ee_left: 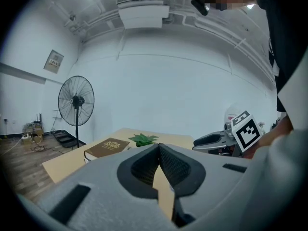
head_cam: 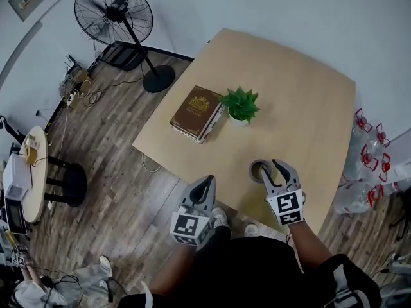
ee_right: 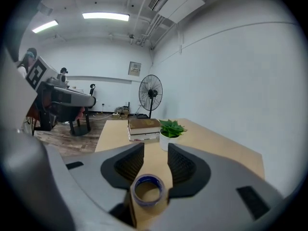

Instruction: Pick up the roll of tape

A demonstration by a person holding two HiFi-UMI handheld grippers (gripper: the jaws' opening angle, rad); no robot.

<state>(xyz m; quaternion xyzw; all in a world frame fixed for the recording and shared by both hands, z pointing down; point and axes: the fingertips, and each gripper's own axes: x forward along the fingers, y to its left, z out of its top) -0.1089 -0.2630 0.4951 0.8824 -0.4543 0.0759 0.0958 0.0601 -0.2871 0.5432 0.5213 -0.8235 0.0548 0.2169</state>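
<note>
The roll of tape (head_cam: 257, 169), brown with a blue inner rim, lies flat near the table's front edge. My right gripper (head_cam: 270, 168) hangs over it, open, with its fingertips on either side of the roll. In the right gripper view the roll of tape (ee_right: 149, 190) sits low between the spread jaws of the right gripper (ee_right: 154, 159), and the pads do not press on it. My left gripper (head_cam: 205, 186) is shut and empty, off the table's front edge above the floor. In the left gripper view the left gripper (ee_left: 159, 147) has its tips together.
A brown book (head_cam: 196, 112) and a small potted plant (head_cam: 241, 105) stand mid-table on the wooden table (head_cam: 308, 101). A standing fan (head_cam: 115, 15) is at the far left. Water bottles (head_cam: 369, 165) crowd the floor on the right. A round side table (head_cam: 29, 172) is at the left.
</note>
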